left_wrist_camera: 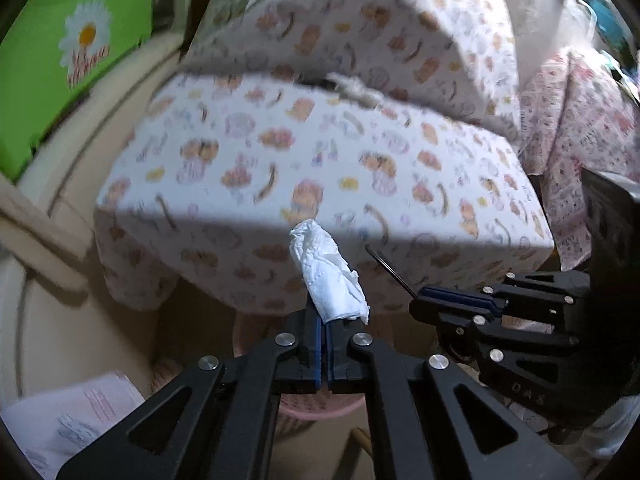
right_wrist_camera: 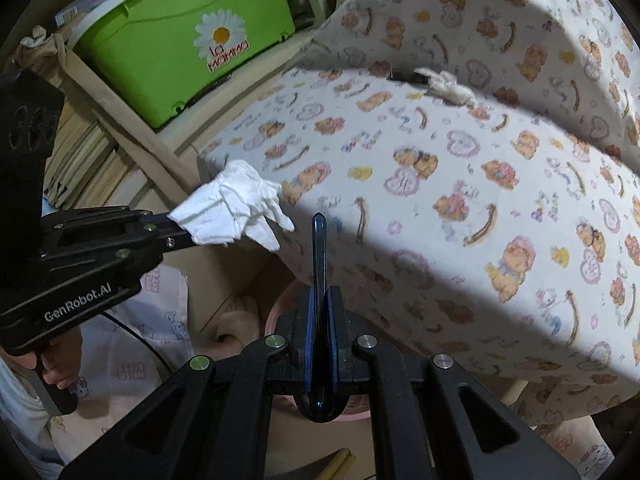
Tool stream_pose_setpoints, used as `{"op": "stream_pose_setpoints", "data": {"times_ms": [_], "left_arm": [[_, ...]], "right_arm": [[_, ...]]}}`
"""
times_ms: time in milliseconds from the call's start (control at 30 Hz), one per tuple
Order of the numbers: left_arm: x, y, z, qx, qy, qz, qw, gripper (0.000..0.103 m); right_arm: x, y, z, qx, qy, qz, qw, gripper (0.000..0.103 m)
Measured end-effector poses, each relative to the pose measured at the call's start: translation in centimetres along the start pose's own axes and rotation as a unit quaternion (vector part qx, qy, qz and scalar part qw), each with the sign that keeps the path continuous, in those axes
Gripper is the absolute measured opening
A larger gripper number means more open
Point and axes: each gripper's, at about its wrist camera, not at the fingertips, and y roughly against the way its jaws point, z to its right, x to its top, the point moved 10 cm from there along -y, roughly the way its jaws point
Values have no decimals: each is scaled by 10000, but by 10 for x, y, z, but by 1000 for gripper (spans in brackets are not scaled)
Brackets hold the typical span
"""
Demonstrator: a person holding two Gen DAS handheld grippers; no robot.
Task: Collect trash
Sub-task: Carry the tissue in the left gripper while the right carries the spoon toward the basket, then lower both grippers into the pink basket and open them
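My left gripper is shut on a crumpled white tissue, held in the air in front of a printed cushion. The tissue also shows in the right wrist view, at the tip of the left gripper. My right gripper is shut on a thin dark blue plastic piece that stands upright between its pads. In the left wrist view the right gripper sits at the right with a thin dark strip sticking out. Another crumpled off-white scrap lies in the seam between the cushions, also in the left wrist view.
Two bear-print cushions fill the middle and right. A green box with a daisy sits on wooden shelving at the left. A pink round container lies below the grippers. Papers lie at lower left.
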Motion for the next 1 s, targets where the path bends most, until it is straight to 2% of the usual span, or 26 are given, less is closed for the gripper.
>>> {"op": "stream_pose_setpoints", "data": {"times_ms": [33, 133, 233, 367, 500, 700, 833, 867, 933, 1000], "left_arm": [[-3, -6, -1, -57, 54, -100, 9999, 1], [-12, -21, -8, 141, 79, -330, 9993, 1], [-25, -33, -12, 82, 270, -563, 9980, 1], [-44, -63, -12, -66, 350, -1190, 9922, 1], [-64, -100, -24, 246, 526, -1664, 9844, 1], [-91, -136, -49, 241, 1224, -2297, 9652, 1], [-95, -141, -46, 228, 1241, -2391, 9628, 1], [-96, -141, -47, 280, 1217, -2399, 9627, 3], [-96, -140, -47, 336, 1254, -2416, 9617, 20], [-96, -140, -47, 327, 1291, -2431, 9608, 28]], "right_arm": [[-3, -3, -1, 0, 30, -63, 10000, 7], [-11, -12, -1, -82, 84, -207, 9997, 7], [-22, -27, 2, -18, -63, -495, 9988, 7], [-42, -60, 8, -158, -163, -965, 9951, 7], [-60, -94, 17, -247, -367, -1394, 9892, 8], [-70, -117, 35, -466, -551, -1607, 9844, 8], [-69, -118, 35, -549, -462, -1538, 9855, 8], [-70, -117, 34, -534, -456, -1532, 9857, 8], [-70, -117, 31, -505, -452, -1524, 9860, 8], [-70, -117, 32, -559, -421, -1548, 9855, 18]]}}
